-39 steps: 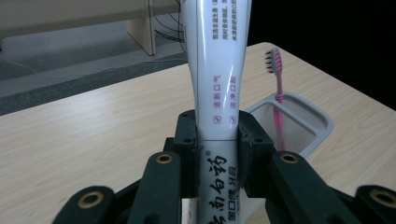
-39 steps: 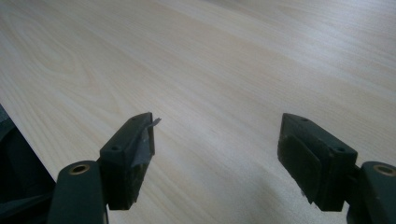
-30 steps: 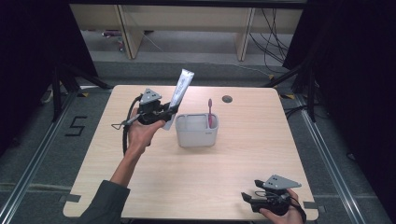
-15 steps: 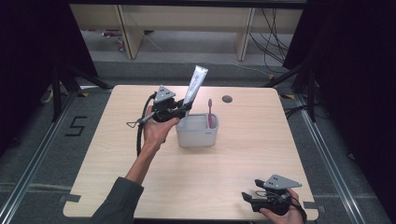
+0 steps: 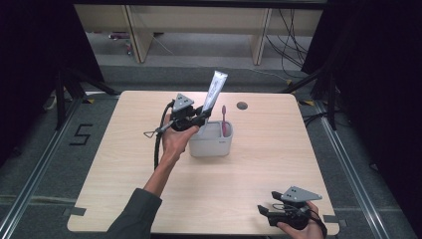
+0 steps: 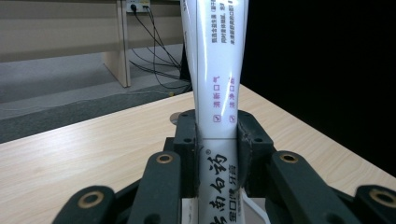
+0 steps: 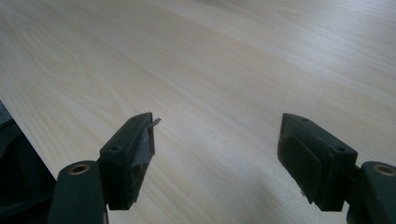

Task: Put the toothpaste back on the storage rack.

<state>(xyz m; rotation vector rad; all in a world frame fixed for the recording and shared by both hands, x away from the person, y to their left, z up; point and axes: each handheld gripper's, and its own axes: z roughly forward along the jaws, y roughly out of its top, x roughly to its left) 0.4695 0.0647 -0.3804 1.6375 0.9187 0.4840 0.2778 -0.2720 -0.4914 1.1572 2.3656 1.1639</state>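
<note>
A white toothpaste tube [image 5: 214, 91] stands tilted in my left gripper [image 5: 203, 117], whose jaws are shut on its lower part just above the left rim of the grey holder box [image 5: 211, 146]. From the left gripper view the tube [image 6: 216, 79] rises between the two black pads [image 6: 187, 140], pinched at its middle. Inside the box, at its right side, a pink toothbrush [image 5: 224, 121] stands upright. My right gripper [image 5: 263, 213] rests at the table's near right edge, open; in the right gripper view its fingers [image 7: 128, 156] have only bare wood between them.
The light wooden table [image 5: 124, 164] has a round cable hole [image 5: 242, 105] at the back, right of the tube. Behind the table a shelf unit and cables sit on the grey floor. Dark curtains close both sides.
My left hand has carried the tube rightwards and slightly down, from left of the box to over its left rim. The right gripper has stayed put.
</note>
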